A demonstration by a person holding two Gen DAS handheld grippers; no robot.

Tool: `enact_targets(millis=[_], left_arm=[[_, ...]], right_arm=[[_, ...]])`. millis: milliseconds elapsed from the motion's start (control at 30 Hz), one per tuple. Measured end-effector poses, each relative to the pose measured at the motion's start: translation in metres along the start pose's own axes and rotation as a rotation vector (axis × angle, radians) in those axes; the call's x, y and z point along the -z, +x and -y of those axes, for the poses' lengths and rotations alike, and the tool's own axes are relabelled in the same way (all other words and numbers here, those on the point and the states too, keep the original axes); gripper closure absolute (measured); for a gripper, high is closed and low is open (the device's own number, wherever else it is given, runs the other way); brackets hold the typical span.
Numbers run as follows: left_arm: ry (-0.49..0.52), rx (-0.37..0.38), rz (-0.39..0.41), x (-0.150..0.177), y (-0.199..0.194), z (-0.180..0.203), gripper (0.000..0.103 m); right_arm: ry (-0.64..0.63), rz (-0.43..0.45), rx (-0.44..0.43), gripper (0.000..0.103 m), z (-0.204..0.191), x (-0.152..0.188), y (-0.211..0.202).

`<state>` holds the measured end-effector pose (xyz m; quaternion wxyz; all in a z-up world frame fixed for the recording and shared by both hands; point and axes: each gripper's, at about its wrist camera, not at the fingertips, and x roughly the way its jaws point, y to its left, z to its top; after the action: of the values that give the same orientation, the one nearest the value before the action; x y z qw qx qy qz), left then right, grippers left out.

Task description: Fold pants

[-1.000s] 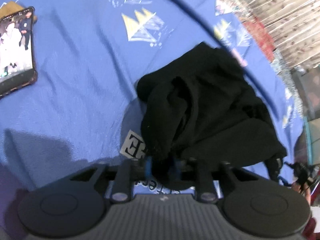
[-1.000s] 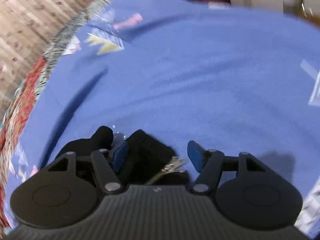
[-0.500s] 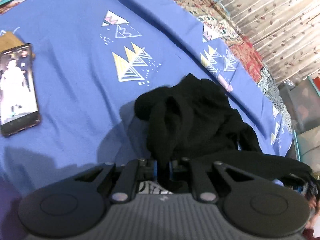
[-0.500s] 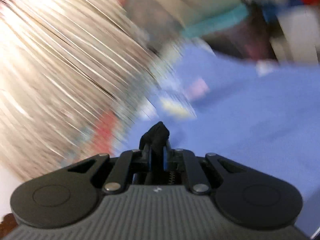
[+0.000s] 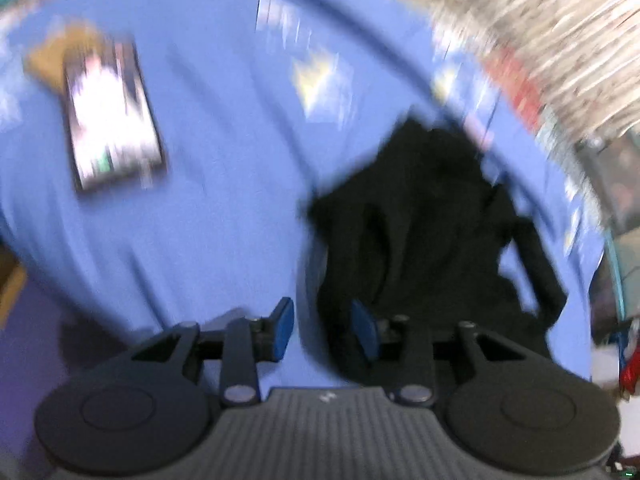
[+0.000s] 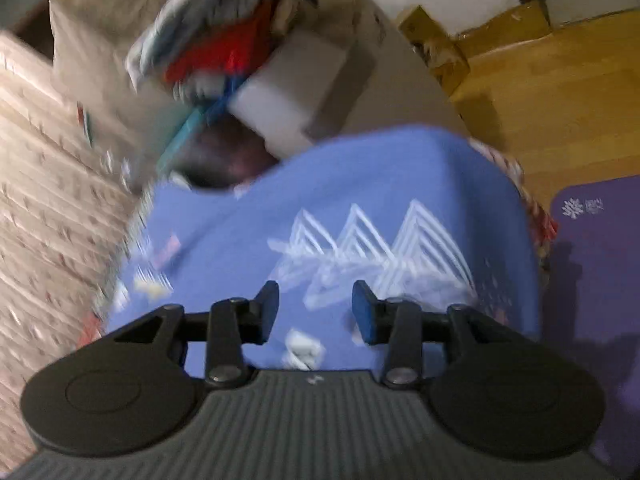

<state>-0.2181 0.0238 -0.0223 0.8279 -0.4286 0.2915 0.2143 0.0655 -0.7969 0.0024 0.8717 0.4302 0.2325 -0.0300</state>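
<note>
Left wrist view first: my left gripper (image 5: 323,334) has just been opening, and its fingers are spread with the near edge of the black pants (image 5: 432,232) lying partly between them. As far as I can tell through the blur the pads aren't pressing on the cloth, so I'd call it let go. The pants sit in a crumpled heap on the blue bedsheet (image 5: 224,216), right of centre, stretching toward the far right edge. A phone (image 5: 114,120) lies well apart on the far left, so it's out of the way.

Right wrist view: the right gripper (image 6: 316,312) has also just been opening. Its fingers are apart with nothing between them, only sheet and its white triangle print (image 6: 380,240) underneath. No pants in this view at all; it's looking toward the end of the bed, with boxes (image 6: 304,84) and wood floor (image 6: 560,92) beyond.

My take on the step: the heap isn't flat yet, so no folding. I'd bring the right gripper back over to the pants, find the waistband or a leg hem with each gripper, pinch only one layer's edge, then pull apart and lay it flat. Main risk is grabbing bunched layers and making the lump worse.
</note>
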Motion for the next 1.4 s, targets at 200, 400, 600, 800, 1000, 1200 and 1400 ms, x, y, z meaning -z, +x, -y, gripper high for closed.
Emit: enact_targets(millis=[200, 400, 600, 800, 1000, 1200, 1400], left_arm=[[0.16, -0.067, 0.198, -0.066, 0.0, 0.043, 0.049], [0.344, -0.079, 0.119, -0.112, 0.127, 0.116, 0.029], [0.348, -0.187, -0.027, -0.121, 0.258, 0.154, 0.053], [0.306, -0.184, 0.099, -0.108, 0.221, 0.141, 0.088], [0.041, -0.193, 0.268, -0.086, 0.116, 0.037, 0.088], [0.002, -0.22, 0.17, -0.067, 0.112, 0.007, 0.087], [0.062, -0.231, 0.187, -0.069, 0.12, 0.023, 0.087]], right_arm=[[-0.198, -0.191, -0.223, 0.057, -0.115, 0.034, 0.065], [-0.391, -0.49, -0.216, 0.043, -0.178, 0.144, 0.151], [-0.503, -0.607, -0.147, 0.1, -0.191, 0.186, 0.179], [-0.969, -0.186, -0.287, 0.097, -0.277, 0.167, 0.101], [-1.181, -0.38, -0.705, 0.052, -0.278, 0.194, 0.033], [-1.148, -0.542, -0.576, 0.048, -0.237, 0.218, 0.062], [-0.984, -0.338, -0.208, 0.038, -0.246, 0.151, 0.151]])
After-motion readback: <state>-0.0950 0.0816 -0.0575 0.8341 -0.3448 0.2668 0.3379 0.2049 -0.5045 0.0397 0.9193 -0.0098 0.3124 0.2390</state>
